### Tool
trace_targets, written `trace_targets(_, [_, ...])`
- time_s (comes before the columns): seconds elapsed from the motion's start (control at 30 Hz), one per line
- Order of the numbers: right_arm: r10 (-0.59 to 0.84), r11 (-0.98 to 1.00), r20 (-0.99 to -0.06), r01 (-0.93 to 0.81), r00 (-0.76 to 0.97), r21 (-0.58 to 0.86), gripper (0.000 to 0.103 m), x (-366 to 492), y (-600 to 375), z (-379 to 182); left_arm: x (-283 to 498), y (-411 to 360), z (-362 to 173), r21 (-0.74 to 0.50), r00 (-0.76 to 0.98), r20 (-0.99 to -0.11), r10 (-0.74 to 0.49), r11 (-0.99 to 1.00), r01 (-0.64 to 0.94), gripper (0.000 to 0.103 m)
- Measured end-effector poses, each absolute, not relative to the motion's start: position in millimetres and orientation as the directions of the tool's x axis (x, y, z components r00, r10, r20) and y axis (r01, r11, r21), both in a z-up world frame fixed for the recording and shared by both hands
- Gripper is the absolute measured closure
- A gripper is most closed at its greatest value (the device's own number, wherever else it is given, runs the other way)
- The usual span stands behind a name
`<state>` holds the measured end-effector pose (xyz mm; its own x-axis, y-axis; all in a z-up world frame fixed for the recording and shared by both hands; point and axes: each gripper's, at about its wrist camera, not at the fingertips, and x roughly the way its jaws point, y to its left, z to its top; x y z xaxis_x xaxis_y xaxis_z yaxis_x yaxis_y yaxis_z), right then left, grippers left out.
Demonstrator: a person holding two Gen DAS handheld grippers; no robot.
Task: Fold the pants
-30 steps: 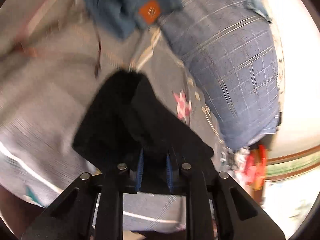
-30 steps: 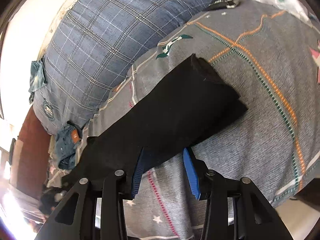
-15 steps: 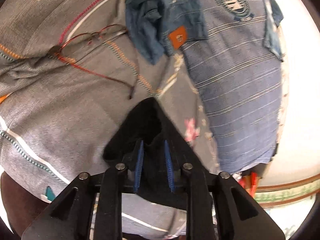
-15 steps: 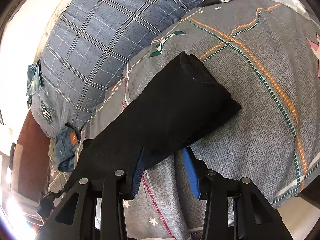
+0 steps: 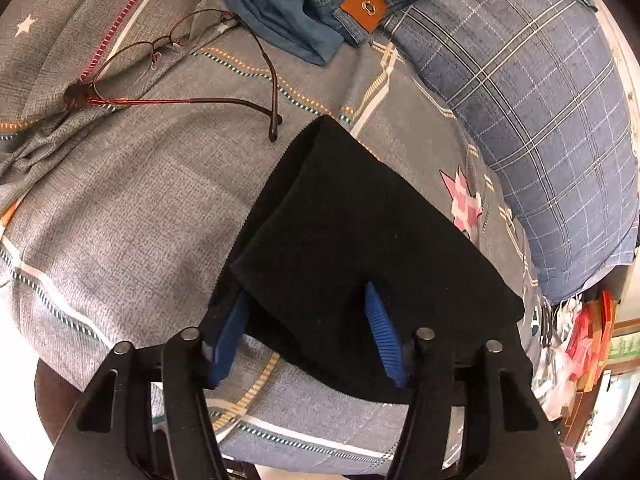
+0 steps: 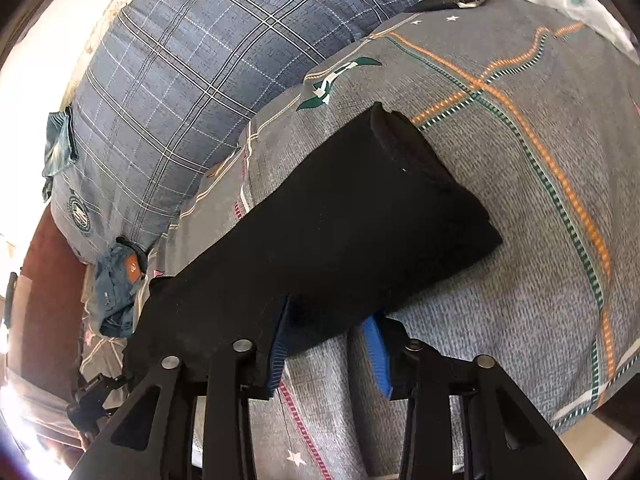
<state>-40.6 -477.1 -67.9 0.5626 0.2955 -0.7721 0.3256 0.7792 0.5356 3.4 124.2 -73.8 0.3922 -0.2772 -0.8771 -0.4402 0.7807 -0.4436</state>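
The black pants (image 5: 360,240) lie folded in a long band on the grey patterned bedsheet (image 5: 120,220). My left gripper (image 5: 306,336) stands over one end of them; its jaws are opening. The cloth lies loose between the blue pads (image 5: 230,332), which stand well apart from it. In the right wrist view the same pants (image 6: 340,220) run from the lower left to a folded end at the upper right. My right gripper (image 6: 327,354) straddles their near edge. Its jaws are closing, with the cloth edge between the tips and sheet showing between the pads lower down.
A pair of thin-rimmed glasses (image 5: 180,72) lies on the sheet beyond the pants' end. Blue jeans (image 5: 312,4) are bunched against a blue plaid pillow (image 5: 540,100), the pillow (image 6: 200,60) also filling the back of the right view. Clutter (image 5: 580,340) sits past the bed's edge.
My left gripper came down and its jaws spread apart, letting go of the pants' end, which now rests on the sheet. The right jaws drew a little closer together.
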Motion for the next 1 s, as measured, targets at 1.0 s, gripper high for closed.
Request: trace_targets(1.0, [0.346,0.658,-0.688,0.358,0.637,0.662,0.059,-87,-509,-56,-12,96,-88,-0.57,0.33,-0.821,-0.466,0.709,-0.416,0.04])
